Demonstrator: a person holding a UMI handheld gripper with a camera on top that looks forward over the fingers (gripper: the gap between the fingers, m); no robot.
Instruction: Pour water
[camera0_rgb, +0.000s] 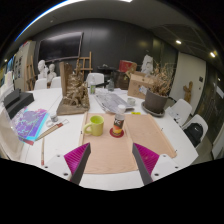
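tan mat (125, 140) on a white surface (60, 140), with a green mug (94, 126) and a small dark bottle (118, 127) standing on it; the tool (110, 160) is held low and wide open.

tool: two dark fingers spread well apart, magenta pads (77, 156) on their inner faces, nothing held; only bare mat lies between them. green mug: upright on the mat's far part, beyond the fingers, handle toward the left. small dark bottle: upright just beside the mug on its right, apart from it, orange label; contents cannot be told. beyond them: a wooden model (73, 88), a clear plastic packet (108, 102), a potted plant (157, 92) in a dark pot to the right. left of the mat: a colourful book (30, 124).
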